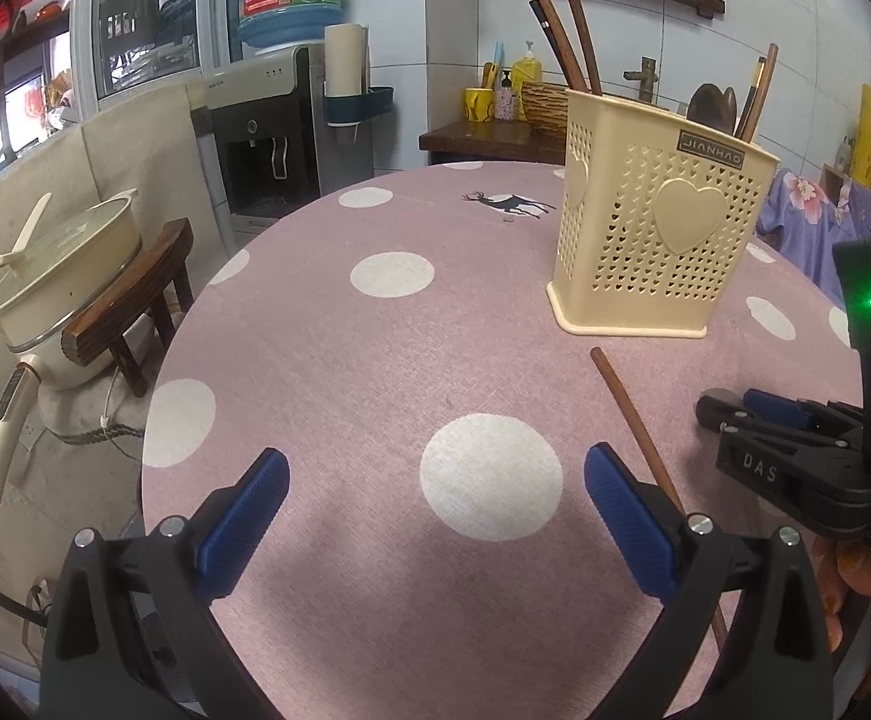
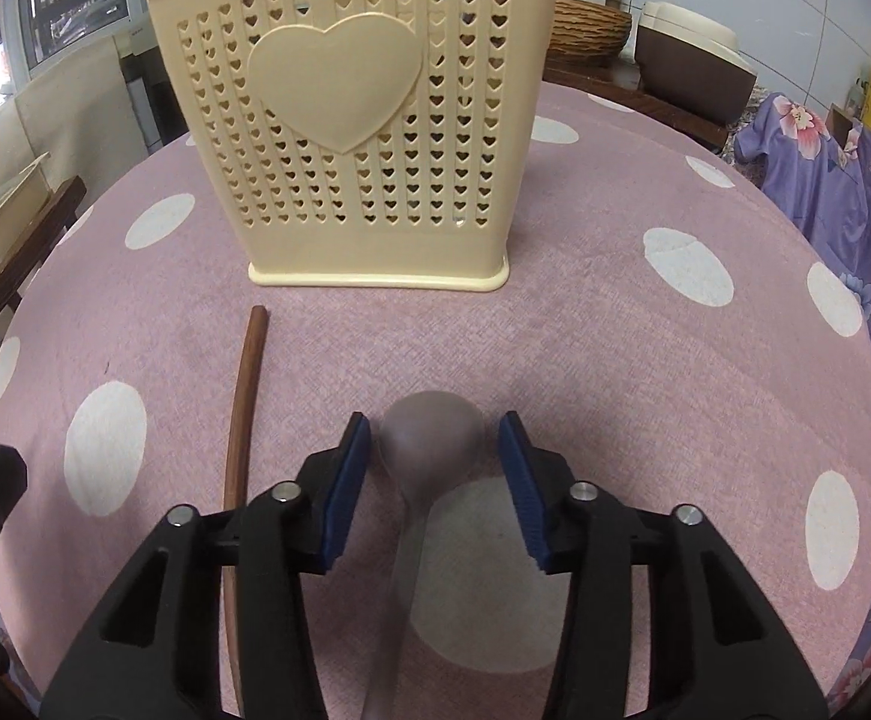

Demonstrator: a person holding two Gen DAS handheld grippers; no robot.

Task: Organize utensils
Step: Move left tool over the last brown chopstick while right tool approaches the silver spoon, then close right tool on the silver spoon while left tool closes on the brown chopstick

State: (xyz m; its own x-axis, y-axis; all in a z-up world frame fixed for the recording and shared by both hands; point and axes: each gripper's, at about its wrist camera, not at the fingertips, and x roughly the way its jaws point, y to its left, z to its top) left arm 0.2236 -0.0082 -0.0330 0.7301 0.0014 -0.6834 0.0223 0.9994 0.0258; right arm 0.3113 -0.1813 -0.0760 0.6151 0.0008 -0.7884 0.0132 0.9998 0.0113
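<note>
A cream perforated utensil holder [image 1: 657, 234] with heart reliefs stands on the pink dotted table [image 1: 327, 360]; chopsticks and a spoon stand in it. It also shows in the right wrist view [image 2: 345, 138]. A brown chopstick [image 1: 633, 420] lies on the cloth in front of it, also in the right wrist view [image 2: 243, 414]. A grey spoon [image 2: 429, 456] lies bowl-forward between the fingers of my right gripper [image 2: 435, 480], which is open around it. My left gripper [image 1: 435, 510] is open and empty over a white dot. The right gripper shows at the left wrist view's right edge [image 1: 795, 438].
A wooden stool [image 1: 129, 306] with a cream pot [image 1: 69, 264] stands left of the table. A water dispenser [image 1: 261, 120] is behind. A counter with a wicker basket [image 2: 585, 30] and a rice cooker [image 2: 693, 66] is beyond the table. Purple floral fabric [image 2: 825, 192] hangs at right.
</note>
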